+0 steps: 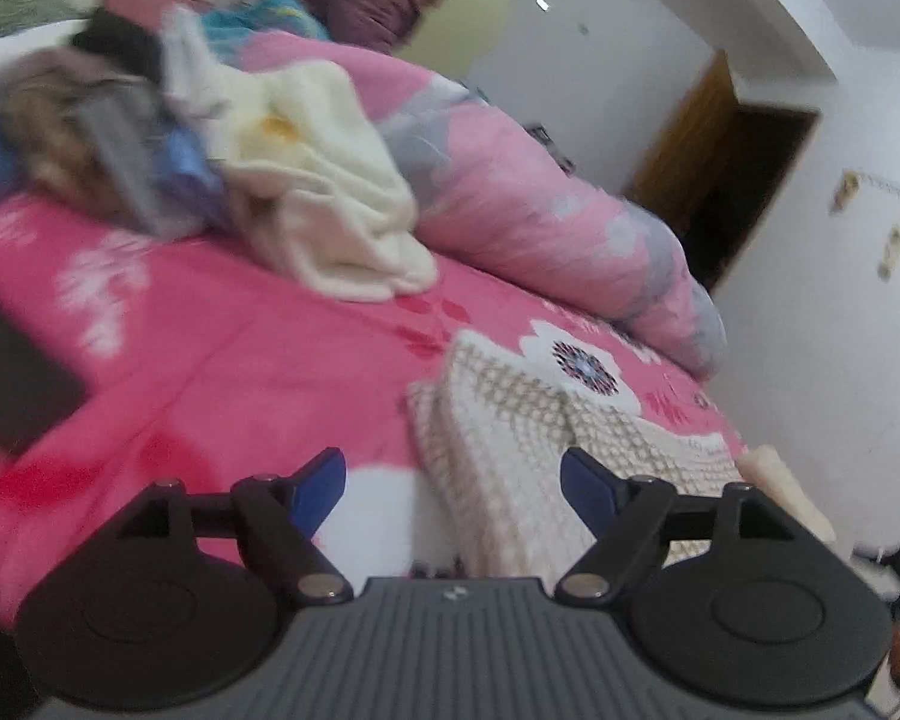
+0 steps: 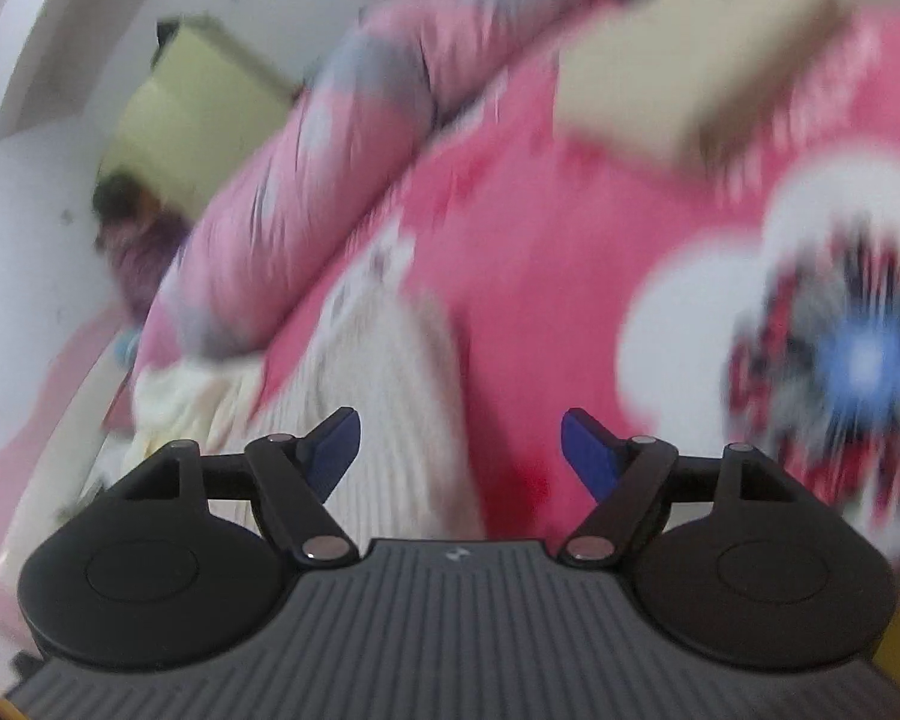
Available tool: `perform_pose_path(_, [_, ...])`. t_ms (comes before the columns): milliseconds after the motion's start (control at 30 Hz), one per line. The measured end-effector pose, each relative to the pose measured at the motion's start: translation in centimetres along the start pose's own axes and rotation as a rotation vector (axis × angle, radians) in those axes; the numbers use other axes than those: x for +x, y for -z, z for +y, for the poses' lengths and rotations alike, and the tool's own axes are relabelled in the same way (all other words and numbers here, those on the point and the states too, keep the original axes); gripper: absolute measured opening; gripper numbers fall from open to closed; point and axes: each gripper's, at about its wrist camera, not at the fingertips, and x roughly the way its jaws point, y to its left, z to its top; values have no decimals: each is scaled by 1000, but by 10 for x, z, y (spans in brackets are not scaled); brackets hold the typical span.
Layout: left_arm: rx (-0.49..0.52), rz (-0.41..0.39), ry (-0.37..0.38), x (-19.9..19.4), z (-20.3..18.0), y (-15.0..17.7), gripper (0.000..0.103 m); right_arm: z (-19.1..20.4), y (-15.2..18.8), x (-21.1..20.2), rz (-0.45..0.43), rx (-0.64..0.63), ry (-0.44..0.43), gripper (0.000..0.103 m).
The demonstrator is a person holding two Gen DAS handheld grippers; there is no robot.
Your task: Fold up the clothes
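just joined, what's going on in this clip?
Clothes folding on a bed with a pink flowered cover. Both hand-held grippers are open and hold nothing: the left gripper hovers over a folded checked knit near the bed's edge, the right gripper above the cover beside a whitish ribbed garment. A heap of unfolded clothes, with a cream fleece on its near side, waits farther back beside a rolled pink quilt. Both views are blurred.
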Motion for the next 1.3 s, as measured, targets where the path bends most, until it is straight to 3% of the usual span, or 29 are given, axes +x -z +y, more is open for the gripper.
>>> perform_pose_path(67, [66, 71, 42, 34, -11, -17, 79, 12, -22, 17, -37, -53, -14, 76])
perform_pose_path(133, [139, 141, 84, 69, -22, -32, 79, 34, -38, 51, -22, -119, -15, 80])
perform_pose_path(233, [205, 188, 51, 112, -34, -47, 79, 53, -56, 112, 35, -211, 25, 81])
perform_pose_path(333, [231, 232, 34, 142, -37, -55, 76, 71, -69, 164, 111, -296, 8, 81])
perform_pose_path(433, [246, 228, 35, 157, -32, -58, 61, 82, -74, 203, 187, -407, 1, 81])
perform_pose_path(500, [242, 206, 37, 160, -28, -57, 33, 90, -66, 213, 232, -481, -23, 81])
perform_pose_path(533, [242, 195, 41, 161, -27, -55, 20, 92, -64, 217, 251, -506, -42, 74])
perform_pose_path(567, [240, 188, 44, 163, -27, -54, 2, 94, -61, 221, 271, -531, -61, 50])
perform_pose_path(600, [235, 178, 45, 164, -27, -52, 1, 95, -58, 221, 267, -549, -47, 39])
perform_pose_path(633, [232, 160, 41, 162, -27, -50, 0, 97, -55, 222, 263, -567, -34, 9])
perform_pose_path(867, [165, -15, -14, 124, -14, -65, 0, 111, -76, 182, 43, -520, -158, 7])
perform_pose_path(933, [136, 8, -38, 127, -4, -66, 0, 111, -78, 188, 36, -527, -170, 7])
perform_pose_path(1033, [59, 96, 5, 137, 6, -62, 4, 94, -73, 219, 96, -509, -123, 7])
perform_pose_path(1067, [46, 106, 18, 138, 7, -61, 17, 86, -71, 228, 119, -482, -104, 7])
perform_pose_path(1100, [33, 116, 32, 139, 8, -60, 37, 77, -69, 238, 142, -455, -84, 7])
perform_pose_path(1167, [7, 137, 60, 141, 9, -59, 62, 65, -66, 241, 155, -398, -87, 8])
perform_pose_path(1300, [38, 148, 105, 153, 4, -63, 68, 60, -63, 238, 147, -367, -105, 9])
